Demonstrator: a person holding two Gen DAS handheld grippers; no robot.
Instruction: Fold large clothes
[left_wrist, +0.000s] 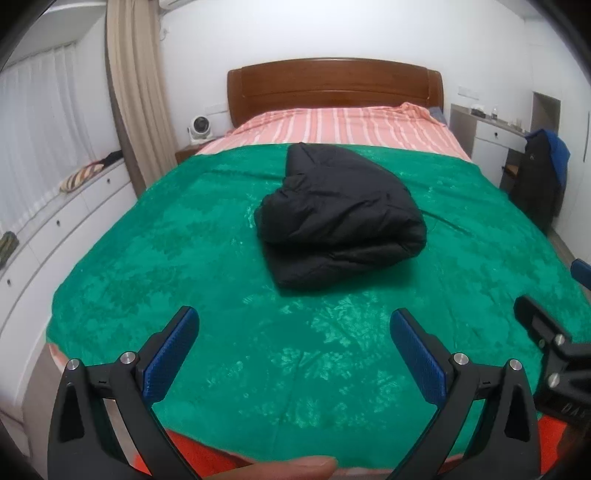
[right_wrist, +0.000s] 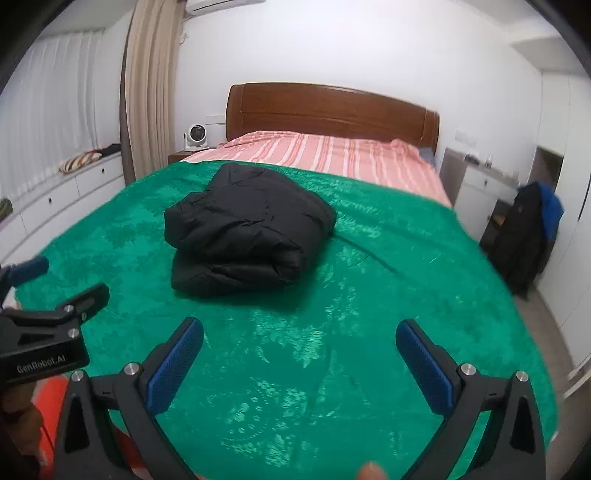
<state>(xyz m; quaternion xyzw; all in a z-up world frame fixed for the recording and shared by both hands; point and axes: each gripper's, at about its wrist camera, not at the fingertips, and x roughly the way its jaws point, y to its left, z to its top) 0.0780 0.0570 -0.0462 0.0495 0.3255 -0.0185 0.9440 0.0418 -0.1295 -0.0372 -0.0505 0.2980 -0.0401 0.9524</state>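
Jacket (left_wrist: 341, 218) folded on blanket (left_wrist: 184, 258) — seemingly padded

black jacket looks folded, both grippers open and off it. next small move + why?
Probably none on the garment: just hold both back. The black jacket lies as a compact stacked bundle on the green blanket, no sleeve or hem trailing out. The left hand-held gripper and right hand-held gripper are open, empty and short of it. If anything, a light press on top to flatten the puff.
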